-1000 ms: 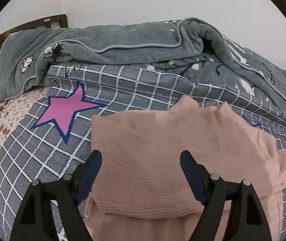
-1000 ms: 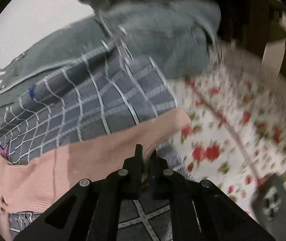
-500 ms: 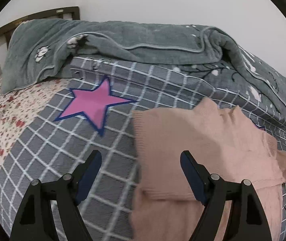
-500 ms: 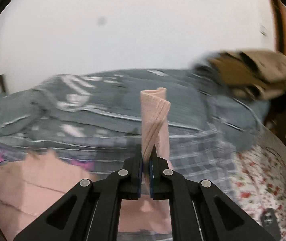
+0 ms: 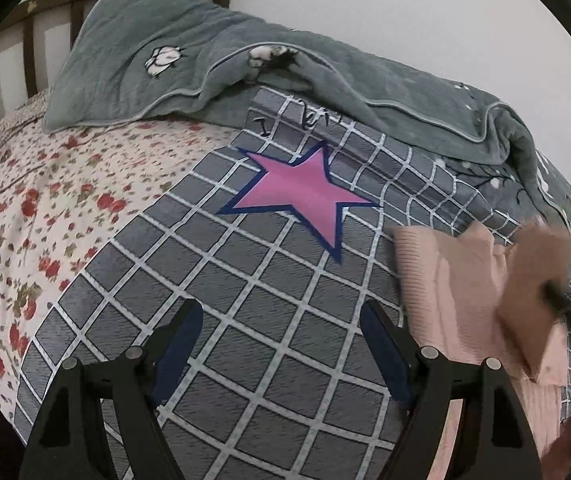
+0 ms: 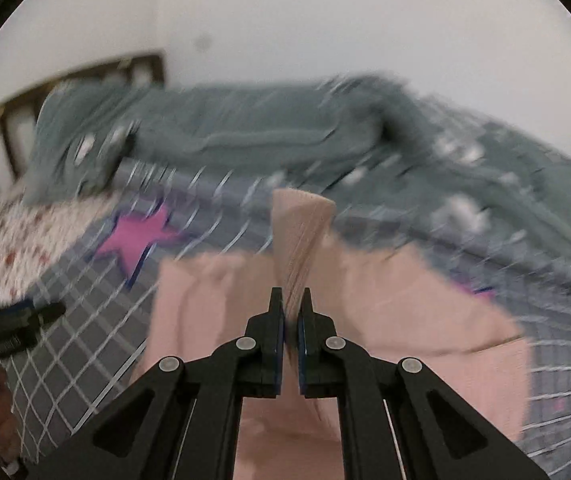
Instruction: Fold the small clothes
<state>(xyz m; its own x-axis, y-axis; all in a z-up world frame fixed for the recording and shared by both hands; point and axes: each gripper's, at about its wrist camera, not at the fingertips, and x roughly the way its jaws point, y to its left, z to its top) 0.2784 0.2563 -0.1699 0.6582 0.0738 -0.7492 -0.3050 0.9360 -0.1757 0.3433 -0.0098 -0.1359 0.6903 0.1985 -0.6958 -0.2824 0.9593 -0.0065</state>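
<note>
Open checked quilt lies flat left of the pink sweater; the heaped grey blanket blocks the far side.

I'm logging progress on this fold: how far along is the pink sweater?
Done: the sweater lies spread on the checked blanket, its body looking folded over once. In hand: the right claw is shut on a sleeve, held lifted above the body. The left claw is open over bare blanket. Left: laying that sleeve down and the final folds.
</note>
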